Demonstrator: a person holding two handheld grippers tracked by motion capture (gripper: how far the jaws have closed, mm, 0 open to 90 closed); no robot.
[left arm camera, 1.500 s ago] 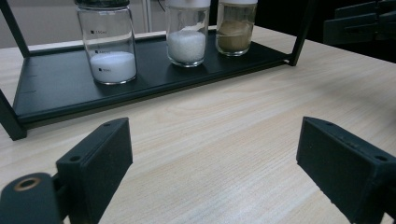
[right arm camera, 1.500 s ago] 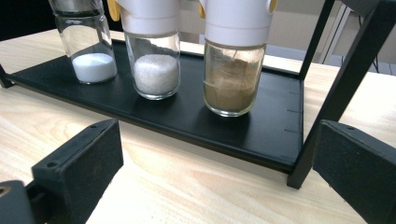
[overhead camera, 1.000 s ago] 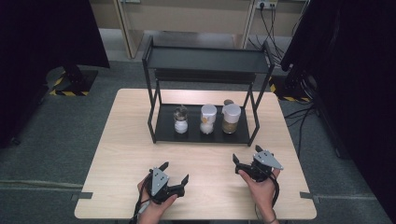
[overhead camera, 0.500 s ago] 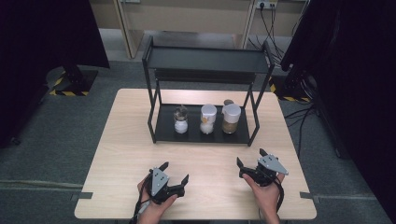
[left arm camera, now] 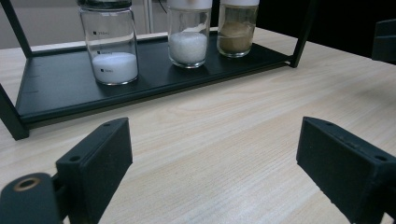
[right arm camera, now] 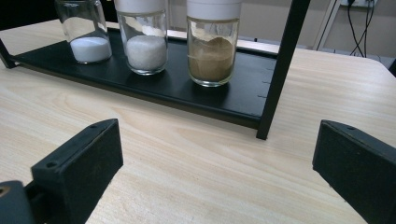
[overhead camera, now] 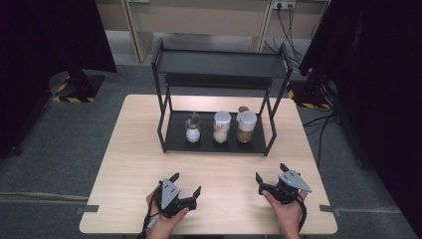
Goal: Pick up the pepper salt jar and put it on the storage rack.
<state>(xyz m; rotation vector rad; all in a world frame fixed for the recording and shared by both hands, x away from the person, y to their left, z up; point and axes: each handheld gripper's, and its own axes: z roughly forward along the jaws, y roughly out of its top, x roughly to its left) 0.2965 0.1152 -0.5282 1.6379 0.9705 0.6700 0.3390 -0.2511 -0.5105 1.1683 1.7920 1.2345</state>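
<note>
Pale wooden table (overhead camera: 134, 164) on grey floor (overhead camera: 59, 149), black curtains (overhead camera: 45, 35) at both sides.

A pale wooden table (overhead camera: 134, 164) carries a black two-tier rack (overhead camera: 219, 64) toward its far edge. On the rack's bottom shelf (overhead camera: 174, 137), three jars stand in a row: dark-lidded jar (overhead camera: 192, 127), white-capped jar (overhead camera: 222, 126), brown-filled jar (overhead camera: 246, 126).

Three glass jars stand on the lower shelf: one dark-capped jar (overhead camera: 192, 127) of white powder, one white-lidded jar (overhead camera: 222, 127) of white grains, one white-lidded jar (overhead camera: 246, 126) of brown powder. One black two-tier rack (overhead camera: 221, 64). One worktop (overhead camera: 134, 154). Two tools: left tool (overhead camera: 185, 183), right tool (overhead camera: 271, 172).
</note>
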